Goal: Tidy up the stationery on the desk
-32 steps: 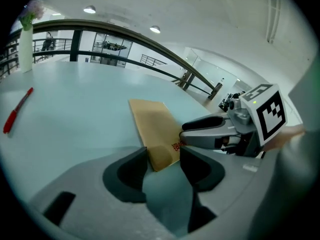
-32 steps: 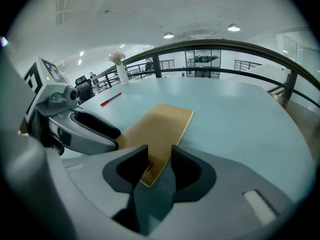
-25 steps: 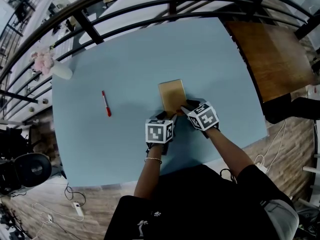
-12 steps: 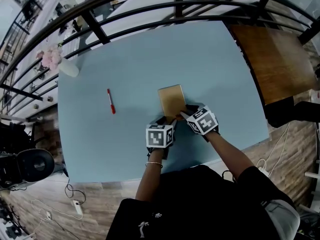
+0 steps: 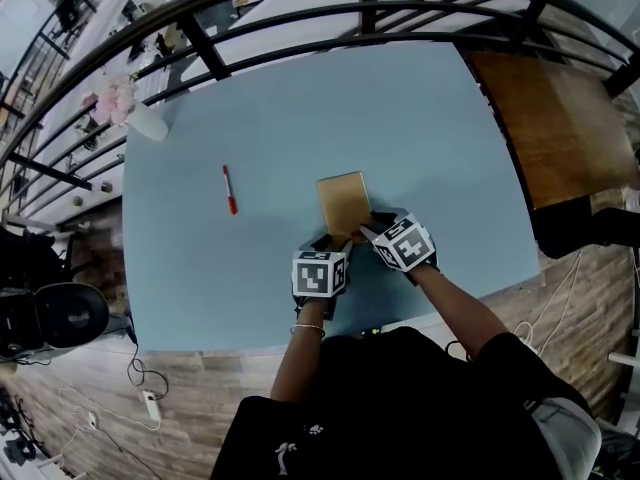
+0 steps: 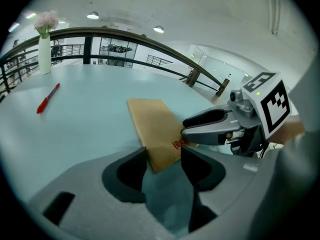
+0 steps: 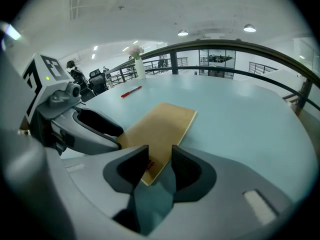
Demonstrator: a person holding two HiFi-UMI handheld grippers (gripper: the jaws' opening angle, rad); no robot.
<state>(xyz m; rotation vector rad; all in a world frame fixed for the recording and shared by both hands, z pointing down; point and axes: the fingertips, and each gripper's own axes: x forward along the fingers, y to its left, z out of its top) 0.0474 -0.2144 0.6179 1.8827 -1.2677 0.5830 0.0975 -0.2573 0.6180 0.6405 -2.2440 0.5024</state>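
While it lies flat, booklet (image 5: 343,200) — long axis away from person (image 5: 400,408).

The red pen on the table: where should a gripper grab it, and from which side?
Probably mid-barrel, from above. The red pen lies flat on the table, nothing beside it, so jaws set across its thin barrel can close on both sides.

A white vase (image 5: 148,125) of pink flowers stands just inside the dark curved railing (image 5: 368,16). Off to the right sits a brown wooden table (image 5: 560,118). White cables (image 5: 150,403) trail across the wooden floor (image 5: 50,378).
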